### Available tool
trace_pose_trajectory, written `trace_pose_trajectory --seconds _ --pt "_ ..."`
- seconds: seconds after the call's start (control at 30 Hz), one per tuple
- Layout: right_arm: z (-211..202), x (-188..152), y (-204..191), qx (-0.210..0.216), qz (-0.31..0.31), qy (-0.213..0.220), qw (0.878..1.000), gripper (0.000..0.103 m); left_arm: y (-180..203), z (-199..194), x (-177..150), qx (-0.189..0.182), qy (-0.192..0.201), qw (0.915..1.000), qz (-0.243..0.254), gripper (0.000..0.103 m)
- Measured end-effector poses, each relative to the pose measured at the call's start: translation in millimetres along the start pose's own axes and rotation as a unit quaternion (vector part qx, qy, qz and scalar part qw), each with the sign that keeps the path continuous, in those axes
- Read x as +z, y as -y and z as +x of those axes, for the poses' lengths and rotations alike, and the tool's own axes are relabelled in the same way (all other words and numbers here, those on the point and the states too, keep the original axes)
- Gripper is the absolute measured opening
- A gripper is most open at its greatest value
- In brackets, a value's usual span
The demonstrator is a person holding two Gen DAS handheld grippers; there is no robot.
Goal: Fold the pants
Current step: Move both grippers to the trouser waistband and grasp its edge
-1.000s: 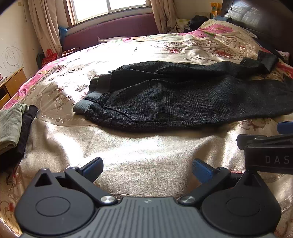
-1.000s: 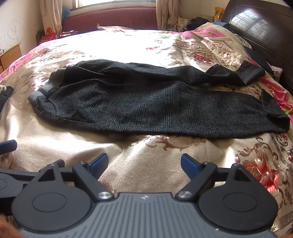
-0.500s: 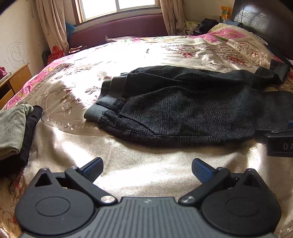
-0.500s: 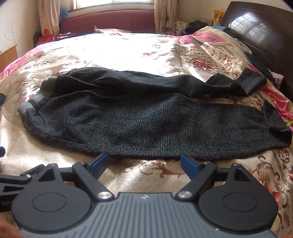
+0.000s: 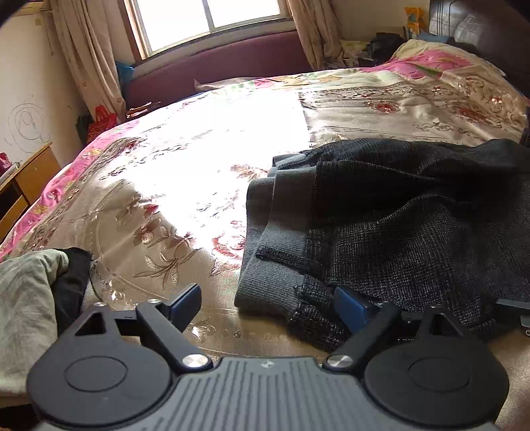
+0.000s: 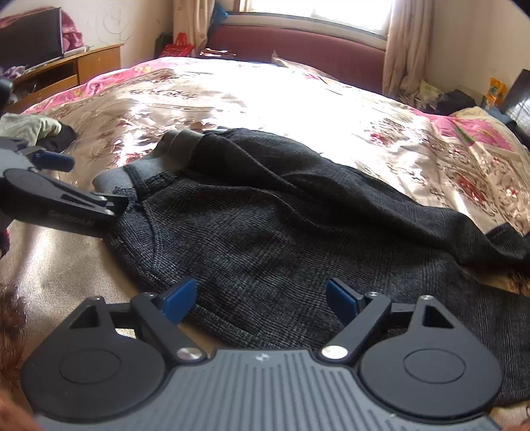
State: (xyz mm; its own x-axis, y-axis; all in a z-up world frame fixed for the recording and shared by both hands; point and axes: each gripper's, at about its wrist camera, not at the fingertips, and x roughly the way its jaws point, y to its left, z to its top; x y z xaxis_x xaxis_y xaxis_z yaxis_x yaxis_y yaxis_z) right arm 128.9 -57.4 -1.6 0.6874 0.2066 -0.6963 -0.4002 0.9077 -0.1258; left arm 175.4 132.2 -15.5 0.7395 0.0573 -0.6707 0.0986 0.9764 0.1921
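Note:
Dark grey knit pants (image 5: 414, 225) lie spread on the bed, grey waistband (image 5: 275, 215) to the left, legs running right. My left gripper (image 5: 268, 303) is open at the near waistband corner; its right finger sits against the fabric edge, its left finger over bare bedspread. In the right wrist view the pants (image 6: 265, 225) fill the middle, and the left gripper (image 6: 82, 185) shows at the waistband corner. My right gripper (image 6: 261, 298) is open low over the near edge of the pants, both fingers over the fabric.
The bed has a shiny floral bedspread (image 5: 185, 159). A pile of green and black clothes (image 5: 29, 298) lies at the bed's left edge. A wooden cabinet (image 6: 73, 69) stands left, the dark headboard (image 5: 477, 26) right, a window seat beyond.
Both grippers moved forward and down onto the pants. The left one reached the waistband corner; the right one turned left and now sits over the near edge. Both stayed open.

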Motion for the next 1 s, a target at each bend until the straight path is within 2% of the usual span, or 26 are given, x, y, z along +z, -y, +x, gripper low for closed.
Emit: trace_pose_trajectory --seconds 0.1,0.23,0.4,0.47,0.63,0.67,0.73,0.8,0.83,0.93,0.97,1.0 --pt "15.6 2.3 -13.4 0.013 -0.039 -0.002 0.999 0.085 -2.5 9.3 -0.5 -0.037 0.006 0.9993 0.008 0.078" --pt "20.4 -0.8 -21.6 0.022 -0.066 0.001 0.998 0.076 0.7 8.3 -6.7 -0.045 0.01 0.998 0.043 0.074" --pt "13.8 -1.7 -26.8 0.025 -0.109 0.014 0.994 0.074 -0.2 4.6 -1.2 -0.054 0.007 0.9974 0.049 0.07" --pt "8.0 -3.2 -28.0 0.042 -0.119 0.016 0.992 0.074 -1.0 1.8 -2.6 -0.055 0.011 0.9968 0.057 0.07" --pt "18.4 -0.9 -43.4 0.061 -0.145 0.002 0.988 0.073 -8.9 14.5 -1.3 -0.075 -0.013 0.9963 0.039 0.071" --pt "19.7 0.4 -47.7 0.062 -0.148 0.002 0.987 0.07 -8.8 12.5 -1.5 -0.077 -0.011 0.9961 0.042 0.071" --pt "22.7 0.8 -52.0 0.055 -0.152 0.006 0.987 0.07 -8.4 9.0 -4.1 -0.079 -0.006 0.9952 0.057 0.071" --pt "27.9 3.7 -47.4 0.066 -0.129 -0.006 0.989 0.068 -9.9 12.1 -6.7 -0.082 -0.008 0.9949 0.058 0.071" --pt "29.8 5.7 -43.8 0.076 -0.111 -0.015 0.991 0.066 -10.6 16.0 -6.7 -0.085 -0.015 0.9949 0.053 0.071" --pt "28.9 9.4 -44.6 0.094 -0.091 -0.026 0.991 0.044 -11.5 16.7 -2.5 -0.088 -0.02 0.995 0.041 0.067" --pt "27.5 10.8 -48.2 0.101 -0.086 -0.03 0.991 0.026 -12.3 13.8 -1.9 -0.093 -0.017 0.9946 0.043 0.063" --pt "25.9 12.0 -54.9 0.095 -0.085 -0.03 0.991 0.023 -15.0 11.3 -1.8 -0.098 -0.017 0.9944 0.037 0.062"
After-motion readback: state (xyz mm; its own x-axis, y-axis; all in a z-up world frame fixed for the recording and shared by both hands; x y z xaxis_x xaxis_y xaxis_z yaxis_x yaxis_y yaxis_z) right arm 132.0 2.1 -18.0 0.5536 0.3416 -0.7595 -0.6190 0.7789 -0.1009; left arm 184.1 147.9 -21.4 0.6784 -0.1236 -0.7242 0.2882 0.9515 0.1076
